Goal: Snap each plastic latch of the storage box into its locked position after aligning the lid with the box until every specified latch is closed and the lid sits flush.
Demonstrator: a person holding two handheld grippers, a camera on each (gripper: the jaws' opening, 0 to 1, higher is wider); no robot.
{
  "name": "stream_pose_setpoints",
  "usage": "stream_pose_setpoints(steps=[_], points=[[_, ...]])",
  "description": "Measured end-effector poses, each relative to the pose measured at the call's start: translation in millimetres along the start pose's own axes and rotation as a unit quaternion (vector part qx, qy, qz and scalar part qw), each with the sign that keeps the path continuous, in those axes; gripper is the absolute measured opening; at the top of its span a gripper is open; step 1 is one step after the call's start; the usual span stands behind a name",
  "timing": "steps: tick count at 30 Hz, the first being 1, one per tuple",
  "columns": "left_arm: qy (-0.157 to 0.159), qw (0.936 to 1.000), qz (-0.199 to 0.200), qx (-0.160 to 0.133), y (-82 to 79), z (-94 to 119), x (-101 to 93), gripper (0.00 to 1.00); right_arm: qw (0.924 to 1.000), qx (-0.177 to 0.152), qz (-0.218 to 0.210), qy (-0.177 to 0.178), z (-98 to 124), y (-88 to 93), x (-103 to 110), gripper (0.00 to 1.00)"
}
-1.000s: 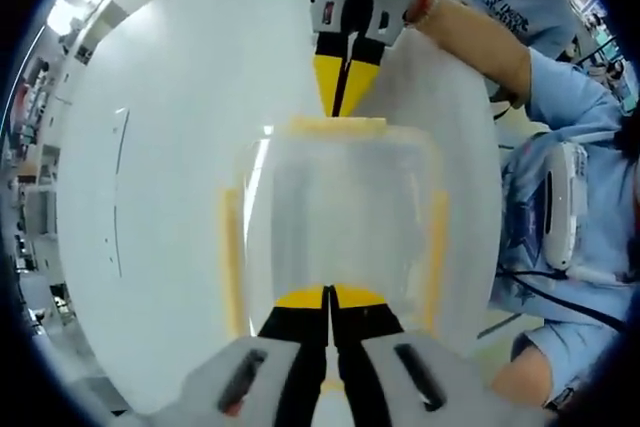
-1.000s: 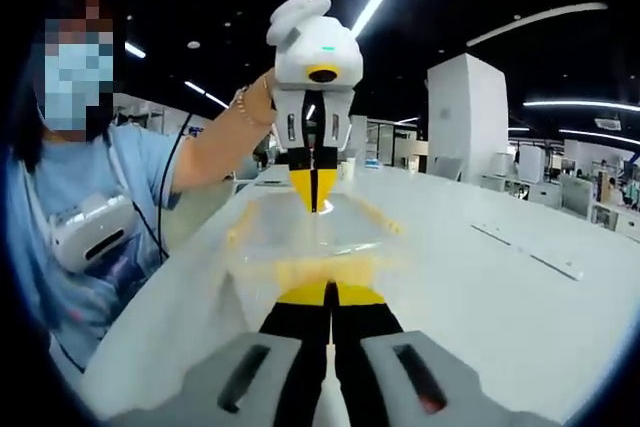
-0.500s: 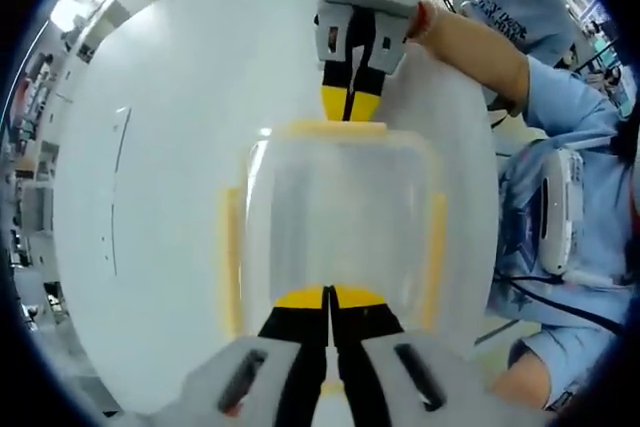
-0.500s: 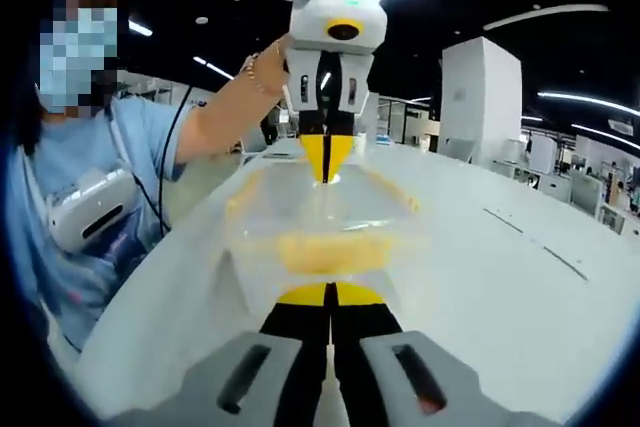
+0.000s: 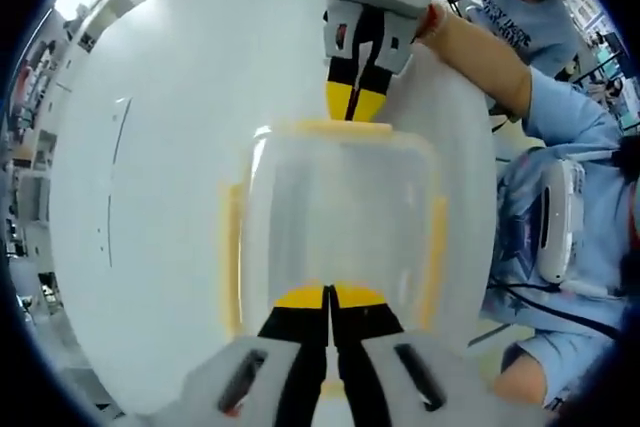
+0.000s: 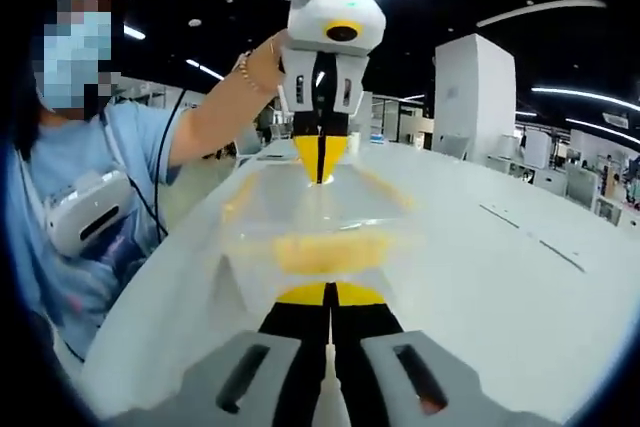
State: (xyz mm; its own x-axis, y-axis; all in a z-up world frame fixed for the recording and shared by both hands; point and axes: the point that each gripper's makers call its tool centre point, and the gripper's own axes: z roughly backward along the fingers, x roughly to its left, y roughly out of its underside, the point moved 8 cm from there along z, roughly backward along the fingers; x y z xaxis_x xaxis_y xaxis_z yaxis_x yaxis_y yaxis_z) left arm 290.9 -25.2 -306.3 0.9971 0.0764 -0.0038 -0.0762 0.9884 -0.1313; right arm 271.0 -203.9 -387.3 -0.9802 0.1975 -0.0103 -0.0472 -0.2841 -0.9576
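Compared with 1 s before, the right gripper [image 5: 357, 105] in the left gripper view showed less of its yellow tips above the far latch [image 5: 340, 128], so it sat lower against that edge; in the right gripper view the left gripper [image 6: 320, 159] stood taller in the picture than 1 s ago and much as it did 0.5 s ago. The storage box [image 5: 335, 217] kept its place on the white table [image 5: 150, 197].

The clear box lay with its lid [image 5: 340, 202] on, its long axis running from 6 o'clock to 12 o'clock in the left gripper view, 1 short end toward each gripper. Yellow latches ran along its sides: the left side latch [image 5: 232, 259] at 9 o'clock, the right side latch [image 5: 436, 257] at 3 o'clock, the far latch at 12 o'clock. In the right gripper view the near latch [image 6: 325, 250] showed as a yellow blur through the plastic.

Both claws had their jaws pressed together with nothing visibly between them. The left gripper's tips [image 5: 328, 297] lay over the near end of the lid; the right gripper's own tips [image 6: 329, 294] did likewise from the opposite end.

A person in a light blue shirt [image 6: 75, 197] stood at 9 o'clock in the right gripper view. Print on another person's shirt [image 5: 505, 7] was too blurred to read.
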Motion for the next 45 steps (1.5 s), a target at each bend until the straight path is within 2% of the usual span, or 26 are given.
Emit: stream_pose_setpoints(steps=[5,7,13,16,19,23,30,35,41,45], points=[[-0.008,0.9999,-0.002,-0.006,0.8,1,-1.4,0.00,0.9988,-0.021,0.004,0.044,11,-10.7,2,0.00],[-0.009,0.9999,0.000,-0.005,0.9,1,-1.0,0.00,0.9980,-0.024,-0.003,0.058,16,-15.2,-6,0.00],[-0.025,0.9995,-0.019,0.001,-0.2,0,-3.4,0.00,0.9984,-0.021,0.014,0.051,17,-41.7,0,0.00],[-0.025,0.9994,-0.022,-0.009,1.9,1,-1.2,0.00,0.9981,0.001,0.029,0.055,12,-56.6,1,0.00],[-0.020,0.9988,-0.030,-0.033,5.6,0,-0.6,0.00,0.9975,0.020,0.043,0.052,2,-73.1,3,0.00],[-0.012,0.9976,-0.023,-0.063,10.5,0,2.1,0.00,0.9962,0.047,0.047,0.057,-12,-85.3,0,0.00],[-0.014,0.9958,-0.032,-0.084,11.8,-3,1.4,0.00,0.9843,0.148,0.091,0.031,-56,-94.6,5,0.00],[-0.005,0.9933,-0.033,-0.110,15.7,-4,2.8,0.00,0.9763,0.190,0.102,0.012,-82,-93.9,12,0.00],[0.008,0.9882,-0.032,-0.150,21.2,-5,3.8,0.00,0.9634,0.241,0.117,-0.003,-96,-90.3,18,0.00],[0.022,0.9825,-0.041,-0.181,25.1,-5,5.2,0.00,0.9592,0.257,0.118,-0.003,-98,-93.8,18,0.00]])
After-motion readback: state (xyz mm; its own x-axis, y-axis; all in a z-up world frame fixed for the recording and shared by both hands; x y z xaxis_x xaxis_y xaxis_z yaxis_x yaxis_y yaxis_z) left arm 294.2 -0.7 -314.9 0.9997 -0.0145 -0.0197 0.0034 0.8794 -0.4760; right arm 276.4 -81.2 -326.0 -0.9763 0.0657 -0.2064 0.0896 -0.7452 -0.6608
